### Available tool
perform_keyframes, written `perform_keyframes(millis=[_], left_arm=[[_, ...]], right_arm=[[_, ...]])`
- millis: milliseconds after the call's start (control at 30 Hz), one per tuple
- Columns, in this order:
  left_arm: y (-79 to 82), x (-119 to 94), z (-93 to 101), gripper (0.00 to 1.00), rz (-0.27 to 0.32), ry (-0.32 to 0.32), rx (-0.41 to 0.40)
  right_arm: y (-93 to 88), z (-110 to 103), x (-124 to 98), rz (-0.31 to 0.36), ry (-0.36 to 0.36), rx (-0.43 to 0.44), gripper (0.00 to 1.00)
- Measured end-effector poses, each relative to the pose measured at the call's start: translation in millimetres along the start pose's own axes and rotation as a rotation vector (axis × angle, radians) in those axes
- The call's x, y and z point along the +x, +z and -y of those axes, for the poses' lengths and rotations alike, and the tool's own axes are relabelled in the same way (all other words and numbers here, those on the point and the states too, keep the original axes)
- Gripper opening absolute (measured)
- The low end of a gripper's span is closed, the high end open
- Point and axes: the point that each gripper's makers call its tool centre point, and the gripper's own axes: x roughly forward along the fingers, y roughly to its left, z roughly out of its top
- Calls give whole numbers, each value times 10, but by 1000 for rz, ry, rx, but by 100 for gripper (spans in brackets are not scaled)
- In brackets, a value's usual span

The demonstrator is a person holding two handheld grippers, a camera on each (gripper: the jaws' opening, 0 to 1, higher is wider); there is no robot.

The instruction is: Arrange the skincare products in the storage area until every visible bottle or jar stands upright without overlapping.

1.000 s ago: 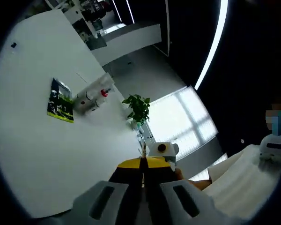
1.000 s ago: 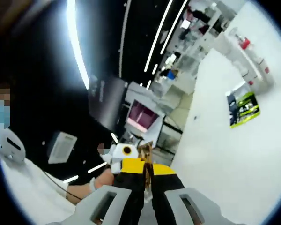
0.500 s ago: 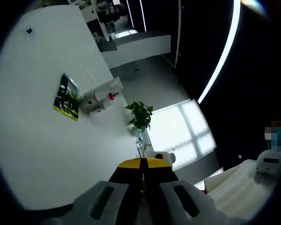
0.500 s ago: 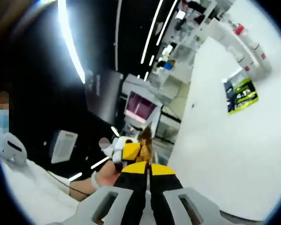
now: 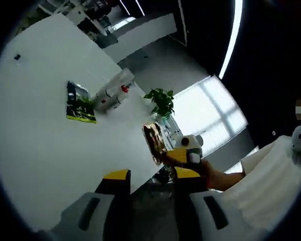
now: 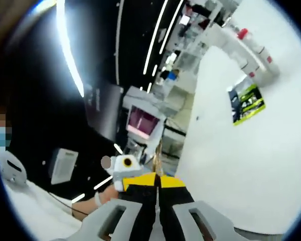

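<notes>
Opening since half a second ago, the left hand-held gripper point(image 5: 151, 176) is now standing with its jaws well apart and nothing between them, while the right hand-held gripper point(image 6: 159, 176) is staying clamped on the thin brown glossy sachet point(image 5: 152, 143), which is showing edge-on in the right gripper view. Both are hovering just off the near edge of the white bench point(image 5: 50, 160), and that is where the first risk is sitting: the sachet is being pinched by one edge only, so a quick swing could be working it loose and dropping it beside the bench. Farther along, the flat green-and-black packet point(image 5: 80, 103) is lying on the bench surface, touching or just beside the cluster of white bottles with a red cap point(image 5: 113, 93). Those bottles are lying on their sides against one another, close to the far bench edge, so none is standing upright yet. Being round, they are likely to be rolling if nudged, and a careless push from a carried sachet or an open jaw could be sending one over that edge.
</notes>
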Motion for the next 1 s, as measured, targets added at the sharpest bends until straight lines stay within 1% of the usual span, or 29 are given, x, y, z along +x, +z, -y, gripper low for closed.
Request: perform_keyframes(millis=[33,67,100,133,167,200,233,300,333,367,400,433,467,500,600,667,700,833,867,933,1000], left_arm=[[-186,-2,-82,26,-93,49,58],[-248,3,-158,24,-119,94,103],[-337,21,-203,25,-155,125,189],[-378,36,-218,29,-167,138,232],[-474,53,-261,34,-214,174,286],[-504,62,-287,39,-228,194,313],[-534,72,-273,41,-240,198,334],[-498,110,-219,43,-208,190,427],[-464,114,-192,43,-183,201,479],[-406,115,-206,44,-152,234,538],[-389,138,-192,45,-132,244,602],[-450,149,-183,47,-164,236,612],[-468,167,-168,48,-163,234,615],[-477,185,-156,48,-166,225,638],[-557,202,-219,42,-216,234,636],[-634,193,-293,41,-257,245,660],[-644,188,-310,41,-266,254,654],[-620,210,-276,37,-251,243,655],[-628,213,-289,36,-257,251,665],[-653,209,-290,35,-270,247,666],[-673,216,-298,34,-278,245,654]], right_arm=[[33,22,-8,0,-4,-4,0],[55,26,-13,1,-7,-8,0],[100,27,-19,8,-10,-15,0],[128,28,-22,15,-11,-17,0],[170,24,-21,23,-11,-18,0],[191,28,-13,27,-13,-19,0],[224,36,3,32,-15,-20,0],[261,43,32,37,-18,-20,0],[294,47,58,44,-20,-25,0],[321,53,78,50,-21,-25,0],[356,58,112,58,-20,-23,0],[376,61,140,66,-19,-19,0],[405,74,185,73,-21,-12,0],[423,85,216,78,-23,-8,0],[488,124,331,89,-28,7,0],[525,146,404,91,-34,12,0],[556,172,452,90,-39,12,0],[670,263,629,82,-57,8,0],[692,281,664,82,-60,9,0],[753,332,764,81,-68,13,0],[806,373,865,83,-77,21,0]])
